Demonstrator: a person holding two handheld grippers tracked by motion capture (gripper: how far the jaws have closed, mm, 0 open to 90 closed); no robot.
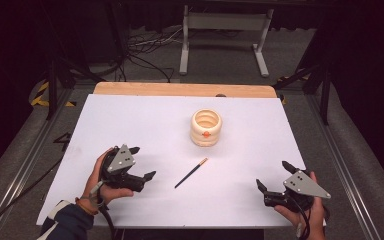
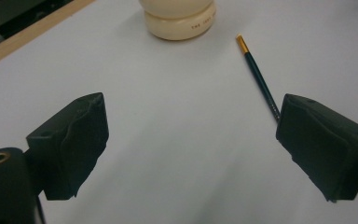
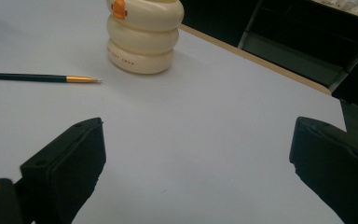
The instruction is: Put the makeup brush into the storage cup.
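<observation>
A cream ribbed pot (image 1: 206,127) with an orange mark on its side stands upright on the white table top (image 1: 145,125), right of centre; it is also in the left gripper view (image 2: 179,21) and the right gripper view (image 3: 142,35). A dark pencil (image 1: 190,173) with a gold tip lies flat in front of the pot (image 2: 258,74) (image 3: 37,78). My left gripper (image 1: 142,162) rests open at the near left, a short way left of the pencil, nothing between its jaws. My right gripper (image 1: 273,175) is open at the near right, also empty.
A wooden strip (image 1: 180,89) runs along the table's far edge. Beyond it stand a white metal frame (image 1: 225,35) and loose cables (image 1: 150,50) on the floor. Dark stands flank both sides of the table.
</observation>
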